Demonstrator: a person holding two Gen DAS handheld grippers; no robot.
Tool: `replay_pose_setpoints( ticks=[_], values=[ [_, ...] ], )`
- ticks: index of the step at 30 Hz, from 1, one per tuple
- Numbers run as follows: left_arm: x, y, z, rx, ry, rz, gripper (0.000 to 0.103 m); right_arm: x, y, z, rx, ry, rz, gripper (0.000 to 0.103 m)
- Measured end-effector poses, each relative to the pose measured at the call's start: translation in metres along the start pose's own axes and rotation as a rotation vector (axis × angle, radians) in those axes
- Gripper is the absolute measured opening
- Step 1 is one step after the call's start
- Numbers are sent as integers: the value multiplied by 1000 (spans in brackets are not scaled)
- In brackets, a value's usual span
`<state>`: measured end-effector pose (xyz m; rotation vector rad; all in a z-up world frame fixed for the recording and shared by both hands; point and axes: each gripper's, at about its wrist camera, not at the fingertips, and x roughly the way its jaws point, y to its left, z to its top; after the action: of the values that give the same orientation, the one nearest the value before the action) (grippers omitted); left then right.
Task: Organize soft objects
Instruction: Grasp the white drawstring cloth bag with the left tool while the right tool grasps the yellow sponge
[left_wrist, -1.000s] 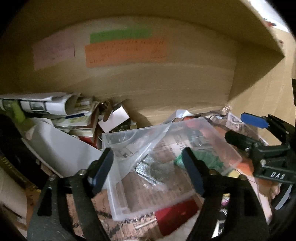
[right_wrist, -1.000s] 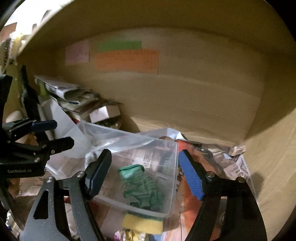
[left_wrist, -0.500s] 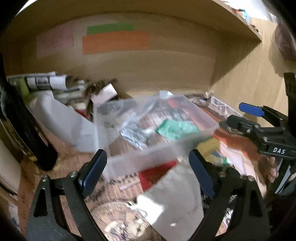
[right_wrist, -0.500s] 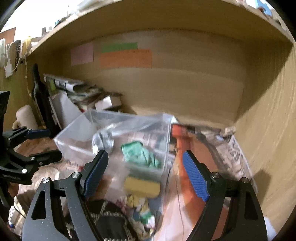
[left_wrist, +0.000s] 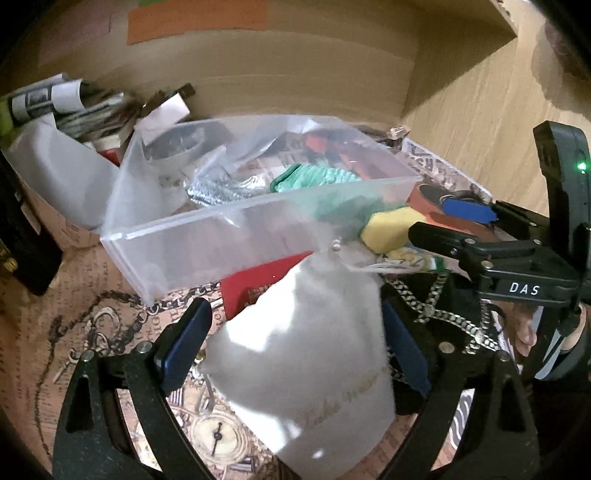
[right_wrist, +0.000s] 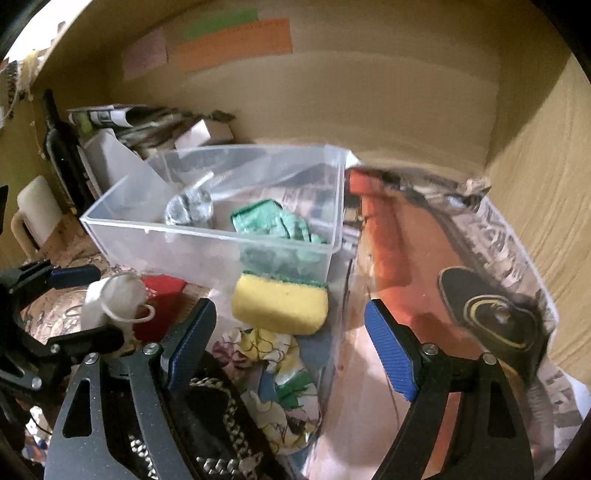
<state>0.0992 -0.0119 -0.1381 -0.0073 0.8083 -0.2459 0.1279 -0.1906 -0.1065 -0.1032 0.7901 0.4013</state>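
A clear plastic bin (left_wrist: 221, 236) (right_wrist: 207, 236) stands on the shelf and holds a green cloth (left_wrist: 317, 177) (right_wrist: 273, 221) and a silvery crumpled item (left_wrist: 218, 190). A yellow sponge (right_wrist: 280, 304) (left_wrist: 391, 227) lies just in front of the bin. A white drawstring pouch (left_wrist: 314, 354) (right_wrist: 110, 299) lies between the fingers of my open left gripper (left_wrist: 295, 343), jaws not touching it. My right gripper (right_wrist: 291, 347) is open and empty above a floral cloth (right_wrist: 280, 373) and a black chain-trimmed item (right_wrist: 218, 424).
A red box (left_wrist: 258, 284) lies under the bin's front. Papers and small boxes (left_wrist: 74, 107) pile at the back left. A shiny orange bag (right_wrist: 424, 258) lies right of the bin. Wooden shelf walls (right_wrist: 406, 92) enclose the back and right.
Both grippers have pulled back and down from the bin. The white pouch, sponge and cloths in front of the bin have come into view.
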Motion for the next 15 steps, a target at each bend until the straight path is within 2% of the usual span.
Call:
replay_pose_setpoints(
  ticks=[1, 3, 5, 9, 10, 12, 13, 15],
  values=[
    [2, 0, 0, -2, 1, 2, 91, 4, -1, 1, 3, 11, 6, 81],
    [8, 1, -1, -9, 8, -11, 82, 13, -2, 2, 7, 30, 10, 81],
    [10, 3, -3, -10, 20, -26, 68, 20, -3, 3, 12, 47, 19, 81],
    [7, 2, -4, -5, 12, -43, 53, 27, -4, 3, 25, 59, 41, 80],
    [5, 2, -5, -2, 8, -45, 45, 27, -5, 3, 31, 61, 45, 80],
    [2, 2, -5, 0, 2, -50, 40, 28, -6, 2, 40, 63, 53, 71],
    [0, 1, -6, 0, -2, -51, 37, 29, -6, 2, 44, 69, 61, 60],
    [-4, 2, -7, -3, -10, -48, 34, 31, -6, 1, 46, 77, 70, 56]
  ],
)
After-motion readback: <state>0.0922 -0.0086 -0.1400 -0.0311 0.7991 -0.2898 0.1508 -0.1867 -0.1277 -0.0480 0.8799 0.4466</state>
